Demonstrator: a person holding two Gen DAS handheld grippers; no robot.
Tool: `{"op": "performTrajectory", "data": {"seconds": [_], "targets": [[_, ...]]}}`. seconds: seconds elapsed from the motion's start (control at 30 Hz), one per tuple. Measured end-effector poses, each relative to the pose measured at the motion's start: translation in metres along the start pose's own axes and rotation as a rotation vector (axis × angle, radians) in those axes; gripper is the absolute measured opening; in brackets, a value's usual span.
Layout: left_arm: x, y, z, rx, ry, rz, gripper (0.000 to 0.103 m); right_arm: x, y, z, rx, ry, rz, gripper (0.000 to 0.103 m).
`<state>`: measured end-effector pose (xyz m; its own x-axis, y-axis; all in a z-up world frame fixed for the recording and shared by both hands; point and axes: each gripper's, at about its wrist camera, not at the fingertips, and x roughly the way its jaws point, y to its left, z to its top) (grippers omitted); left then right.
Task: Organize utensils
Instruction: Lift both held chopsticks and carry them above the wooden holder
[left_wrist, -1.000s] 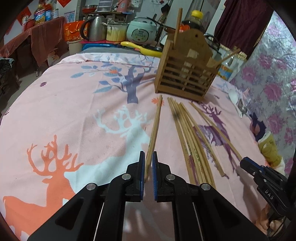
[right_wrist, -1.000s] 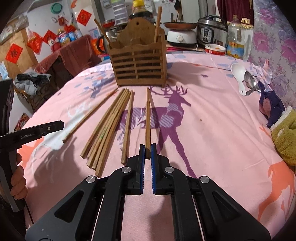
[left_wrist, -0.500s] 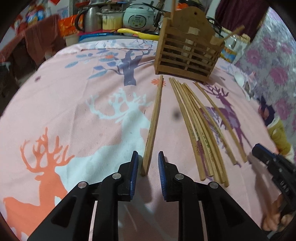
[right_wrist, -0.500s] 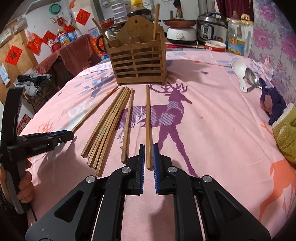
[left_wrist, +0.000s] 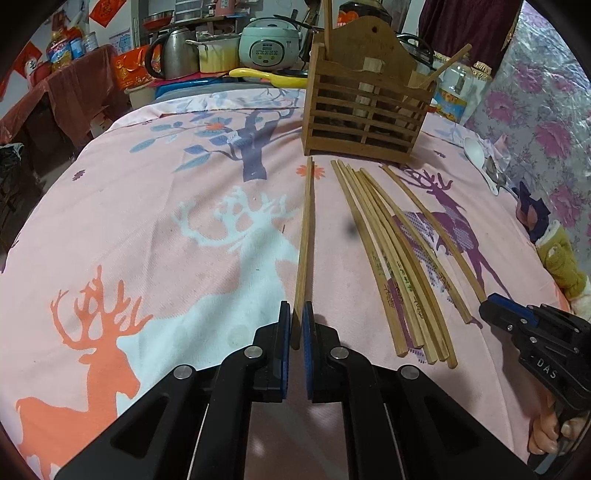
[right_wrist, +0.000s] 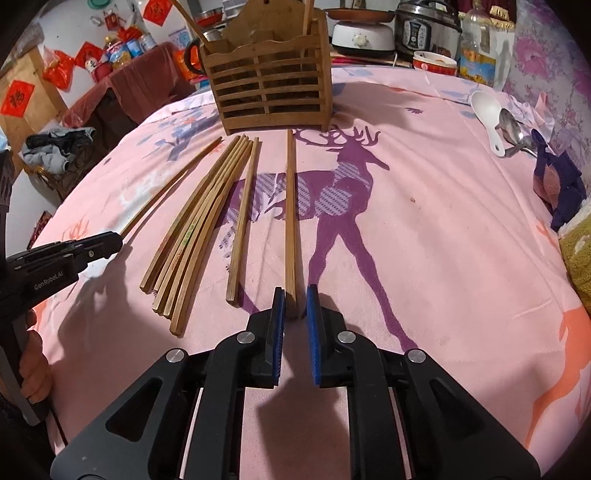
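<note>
**A:** Entry one: what is held by the left claw (left_wrist: 295, 325)?

**B:** A long pale wooden chopstick (left_wrist: 306, 229) is listed. Its near end is pinched between the blue pads, whose jaws have just been closing and are now narrowed onto it. The rest is laid straight ahead of the claw on the pink deer-print tablecloth (left_wrist: 147, 221).

**A:** Entry two: the right claw (right_wrist: 295, 306)?

**B:** A long brown wooden chopstick (right_wrist: 291, 206) is recorded between the pads, but it is not gripped. The jaws have just been opening, and a gap is seen on its right side. It lies flat, pointing ahead of the claw.

**A:** How are the pieces judged to handle?

**B:** They are judged light, stiff and thin, likely to pivot or slip if pinched at the very tip. A hold slightly further in from the near end is advised, with the pads square to the flat sides.

**A:** Other stock?

**B:** A loose bundle of wooden chopsticks (left_wrist: 399, 266) is noted to the right of the left claw. The slatted brown wooden holder (left_wrist: 364, 110) stands well ahead of both claws, and a few sticks are already seen upright in it.
</note>
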<state>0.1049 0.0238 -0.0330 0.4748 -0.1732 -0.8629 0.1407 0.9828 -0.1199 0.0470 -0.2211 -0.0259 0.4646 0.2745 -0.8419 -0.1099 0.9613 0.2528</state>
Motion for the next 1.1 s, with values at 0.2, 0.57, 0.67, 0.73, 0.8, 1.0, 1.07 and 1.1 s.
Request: {"op": "performTrajectory", "data": {"seconds": [0.2,0.57,0.67,0.73,0.8,1.0,1.07,1.1], "targets": [[0.005,0.005,0.000,-0.024,0.026,-0.019,0.007,0.003,-0.013,0.003,0.065,0.014,0.066,0.014],[-0.013,0.000,0.003,-0.013,-0.040,-0.010,0.006,-0.021,0.006,0.003,-0.035,-0.115,-0.016,0.007],[-0.034,-0.003,0.012,-0.007,-0.080,-0.015,0.006,-0.047,0.006,0.011,-0.024,-0.206,-0.017,0.007],[-0.049,-0.008,0.020,0.007,-0.114,-0.010,0.006,-0.062,0.007,0.018,-0.020,-0.250,-0.010,0.007],[-0.068,-0.013,0.029,0.020,-0.155,-0.009,0.006,-0.080,0.008,0.026,-0.021,-0.294,-0.006,0.007],[-0.112,-0.033,0.058,0.054,-0.243,-0.032,0.006,-0.126,0.015,0.054,-0.039,-0.396,0.022,0.007],[-0.123,-0.042,0.069,0.073,-0.263,-0.043,0.006,-0.135,0.016,0.061,-0.046,-0.411,0.031,0.007],[-0.127,-0.046,0.074,0.081,-0.269,-0.048,0.006,-0.139,0.017,0.063,-0.049,-0.415,0.033,0.007]]}}
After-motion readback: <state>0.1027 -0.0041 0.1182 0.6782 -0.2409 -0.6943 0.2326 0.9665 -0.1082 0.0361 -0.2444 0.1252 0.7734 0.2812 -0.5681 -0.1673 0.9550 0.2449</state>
